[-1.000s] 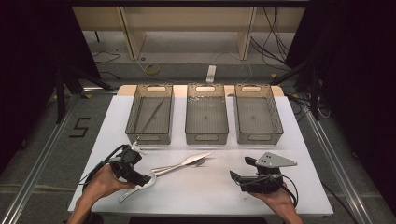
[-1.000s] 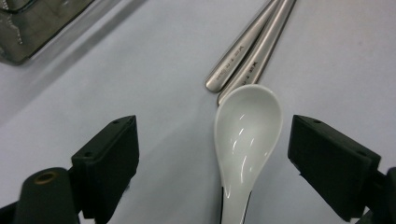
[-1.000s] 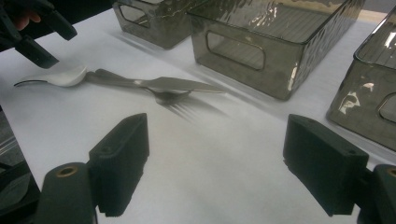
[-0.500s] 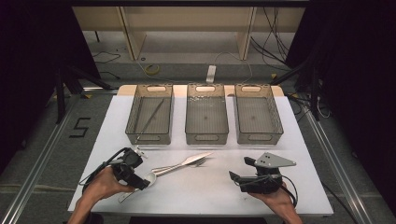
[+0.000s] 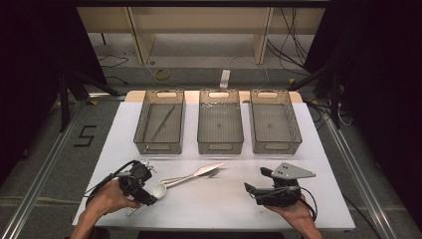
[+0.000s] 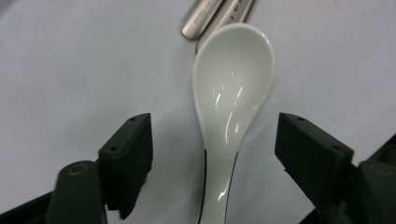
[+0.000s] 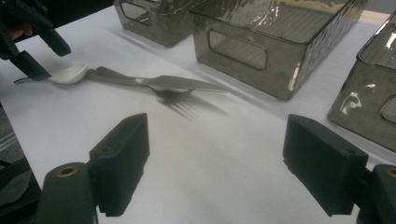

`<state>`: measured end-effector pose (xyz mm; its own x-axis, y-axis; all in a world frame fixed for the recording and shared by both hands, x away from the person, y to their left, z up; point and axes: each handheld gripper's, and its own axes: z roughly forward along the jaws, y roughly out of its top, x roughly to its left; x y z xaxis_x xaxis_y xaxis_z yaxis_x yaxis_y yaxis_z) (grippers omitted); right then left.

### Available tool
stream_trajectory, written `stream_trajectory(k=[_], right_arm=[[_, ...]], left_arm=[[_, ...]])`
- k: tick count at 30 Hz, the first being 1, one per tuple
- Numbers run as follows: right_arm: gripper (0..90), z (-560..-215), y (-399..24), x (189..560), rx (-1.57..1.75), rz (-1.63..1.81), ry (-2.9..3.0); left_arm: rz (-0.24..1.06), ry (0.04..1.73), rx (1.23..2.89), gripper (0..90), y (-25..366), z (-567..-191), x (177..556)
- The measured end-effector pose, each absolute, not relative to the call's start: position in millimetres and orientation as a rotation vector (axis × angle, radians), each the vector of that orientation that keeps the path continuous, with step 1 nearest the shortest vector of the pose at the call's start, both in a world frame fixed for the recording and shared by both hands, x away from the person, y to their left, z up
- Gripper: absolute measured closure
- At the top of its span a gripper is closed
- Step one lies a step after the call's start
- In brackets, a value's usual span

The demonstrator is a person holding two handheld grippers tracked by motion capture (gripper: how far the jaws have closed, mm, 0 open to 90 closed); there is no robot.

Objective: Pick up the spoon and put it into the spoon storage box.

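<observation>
Lower left of the high view: left gripper (image 5: 149, 191), jaws wide apart, straddles the white spoon (image 6: 233, 88) handle without touching. Lower right: right gripper (image 5: 256, 191) rests wide open on the table (image 5: 214, 209).

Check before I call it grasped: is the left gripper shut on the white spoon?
Open. In the left gripper view both jaws stand apart on either side of the white spoon, touching neither side of its handle.

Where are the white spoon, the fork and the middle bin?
white spoon (image 6: 233, 79), left gripper view, on its bowl.
fork (image 7: 180, 106), right gripper view, on its tines.
middle bin (image 5: 220, 147), high view, on its near wall.
</observation>
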<state>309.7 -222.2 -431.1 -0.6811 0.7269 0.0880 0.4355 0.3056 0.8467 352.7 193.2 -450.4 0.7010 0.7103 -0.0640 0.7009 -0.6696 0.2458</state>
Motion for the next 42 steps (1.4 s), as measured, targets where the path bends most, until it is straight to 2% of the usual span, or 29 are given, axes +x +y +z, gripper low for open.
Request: stream_trajectory(k=[21, 31, 42], right_arm=[[24.3, -433, -219, 309, 1.042, 1.292, 2.289], [24.5, -433, -219, 309, 1.041, 1.289, 2.289], [25.0, -432, -220, 309, 1.039, 1.295, 2.286]], left_arm=[[-0.003, 1.112, 2.706, 57.3, 201, -460, 342], [0.029, 1.097, 2.731, 69.0, 202, -462, 341], [0.044, 1.076, 2.728, 73.1, 205, -462, 341]])
